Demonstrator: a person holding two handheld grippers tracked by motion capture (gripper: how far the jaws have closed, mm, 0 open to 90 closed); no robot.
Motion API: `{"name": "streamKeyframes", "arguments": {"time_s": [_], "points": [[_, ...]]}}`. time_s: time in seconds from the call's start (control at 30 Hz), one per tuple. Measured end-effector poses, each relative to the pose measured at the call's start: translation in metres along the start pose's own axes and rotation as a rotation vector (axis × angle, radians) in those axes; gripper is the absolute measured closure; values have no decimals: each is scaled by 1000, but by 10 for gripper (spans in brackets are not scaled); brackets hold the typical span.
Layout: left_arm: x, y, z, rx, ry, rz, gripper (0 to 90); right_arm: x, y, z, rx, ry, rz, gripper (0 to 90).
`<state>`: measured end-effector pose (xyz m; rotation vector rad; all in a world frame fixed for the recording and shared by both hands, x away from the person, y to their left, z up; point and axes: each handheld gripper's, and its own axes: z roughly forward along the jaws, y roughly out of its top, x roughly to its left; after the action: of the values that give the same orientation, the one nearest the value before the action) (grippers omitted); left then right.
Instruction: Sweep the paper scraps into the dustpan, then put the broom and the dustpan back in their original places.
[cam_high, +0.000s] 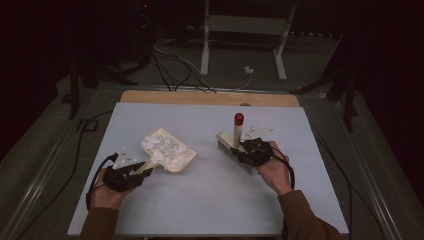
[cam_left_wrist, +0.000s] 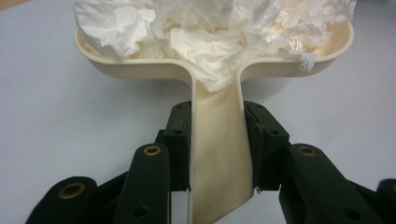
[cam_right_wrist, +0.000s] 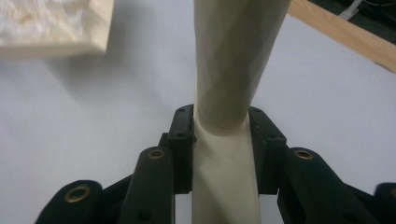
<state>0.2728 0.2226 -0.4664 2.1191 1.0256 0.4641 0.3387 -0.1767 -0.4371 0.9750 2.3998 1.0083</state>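
A cream dustpan (cam_high: 175, 159) lies on the table left of centre, heaped with crumpled white paper (cam_high: 161, 143). My left gripper (cam_high: 139, 170) is shut on its handle. In the left gripper view the jaws clamp that handle (cam_left_wrist: 217, 163) from both sides, left gripper (cam_left_wrist: 218, 116), with the paper (cam_left_wrist: 210, 28) piled in the pan (cam_left_wrist: 140, 71) ahead. My right gripper (cam_high: 246, 147) is shut on a cream brush (cam_high: 236, 135) with a red tip (cam_high: 239, 119) and bristles (cam_high: 227, 148) resting on the table. The right gripper view shows my right gripper (cam_right_wrist: 219, 122) pinching the brush handle (cam_right_wrist: 236, 56).
The pale blue table (cam_high: 200, 210) has open surface between and in front of the two hands. A wooden strip (cam_high: 210, 97) runs along its far edge. Beyond it, cables (cam_high: 170, 65) and a white desk frame (cam_high: 205, 45) stand on the dark floor. The dustpan corner (cam_right_wrist: 56, 28) lies left of the brush.
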Motion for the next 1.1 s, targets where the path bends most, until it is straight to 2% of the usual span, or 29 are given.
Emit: {"name": "streamKeyframes", "arguments": {"time_s": [0.13,0.3,0.43,0.57,0.77,0.93,1.1], "points": [[3,-1,-3,-17,30,-22,665,-3,-6,-3,14,2,-1,672],[4,-2,-10,-58,89,-62,666,-8,-13,-8,22,13,-2,672],[7,-4,-12,-62,120,-93,666,-13,-20,-13,22,26,4,671],[9,-7,-13,-62,157,-137,665,-19,-27,-19,22,71,0,671],[11,-12,-13,-81,211,-193,666,-23,-41,-25,48,114,-38,670],[9,-13,-12,-74,255,-197,666,-26,-50,-29,33,166,-53,670],[7,-15,-9,-69,265,-206,666,-30,-56,-28,22,215,-75,669]]}}
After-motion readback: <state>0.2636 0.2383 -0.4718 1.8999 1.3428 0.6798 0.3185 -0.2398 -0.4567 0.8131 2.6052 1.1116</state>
